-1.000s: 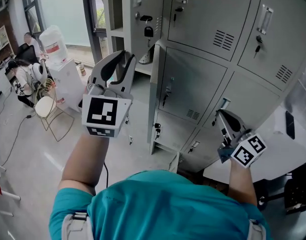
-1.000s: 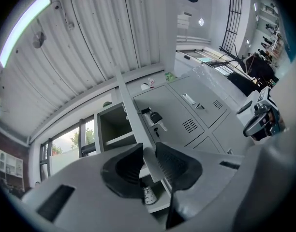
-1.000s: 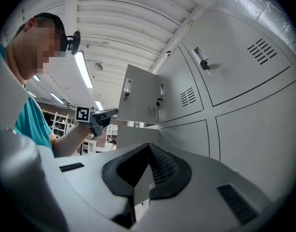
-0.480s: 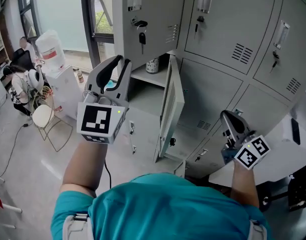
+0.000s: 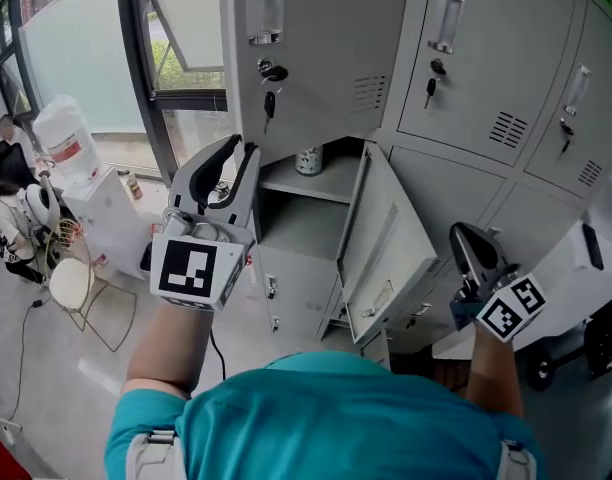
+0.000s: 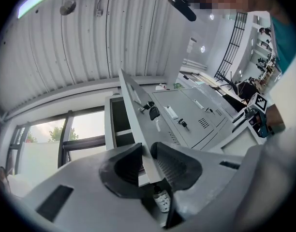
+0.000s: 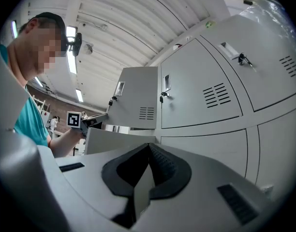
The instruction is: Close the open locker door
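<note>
The open door (image 5: 386,248) hangs mid-frame between your claws: the left claw (image 5: 240,150) is slightly parted and empty, and the right claw (image 5: 467,238) is closed at the door's right.

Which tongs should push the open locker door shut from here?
Right, likely: the right tongs are by the outer face of the door; the left tongs hover before the open compartment.
</note>
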`<state>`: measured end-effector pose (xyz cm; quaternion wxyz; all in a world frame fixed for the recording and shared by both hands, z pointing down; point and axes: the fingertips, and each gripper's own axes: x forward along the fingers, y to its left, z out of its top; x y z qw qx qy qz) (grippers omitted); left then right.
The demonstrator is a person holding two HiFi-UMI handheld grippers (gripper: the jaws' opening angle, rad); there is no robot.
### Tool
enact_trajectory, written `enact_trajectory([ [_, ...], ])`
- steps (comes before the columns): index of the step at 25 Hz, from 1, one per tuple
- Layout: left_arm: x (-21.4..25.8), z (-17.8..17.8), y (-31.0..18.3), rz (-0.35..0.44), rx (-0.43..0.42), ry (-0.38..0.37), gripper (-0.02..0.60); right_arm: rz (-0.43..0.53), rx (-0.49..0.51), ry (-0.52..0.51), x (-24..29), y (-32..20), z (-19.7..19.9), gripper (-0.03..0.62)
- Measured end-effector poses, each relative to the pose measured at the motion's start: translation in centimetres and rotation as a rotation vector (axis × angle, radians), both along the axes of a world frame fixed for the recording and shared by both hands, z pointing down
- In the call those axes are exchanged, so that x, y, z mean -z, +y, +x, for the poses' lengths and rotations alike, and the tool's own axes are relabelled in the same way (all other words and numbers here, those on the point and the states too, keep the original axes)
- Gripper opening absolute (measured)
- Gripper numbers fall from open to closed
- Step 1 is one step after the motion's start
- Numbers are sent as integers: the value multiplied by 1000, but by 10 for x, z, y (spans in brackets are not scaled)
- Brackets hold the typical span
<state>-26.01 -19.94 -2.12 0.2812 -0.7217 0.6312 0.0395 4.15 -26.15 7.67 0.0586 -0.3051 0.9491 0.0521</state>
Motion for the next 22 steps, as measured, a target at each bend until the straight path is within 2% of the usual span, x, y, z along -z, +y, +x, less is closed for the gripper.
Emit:
enact_trajectory([
  [12,1,-63,-79,3,-149,6,89,-2,-241,-5,6,-13,-21,-2],
  [22,0,-83,-125,3,-188,-29,91,17,-358,-8,26,-11,-18,-2],
])
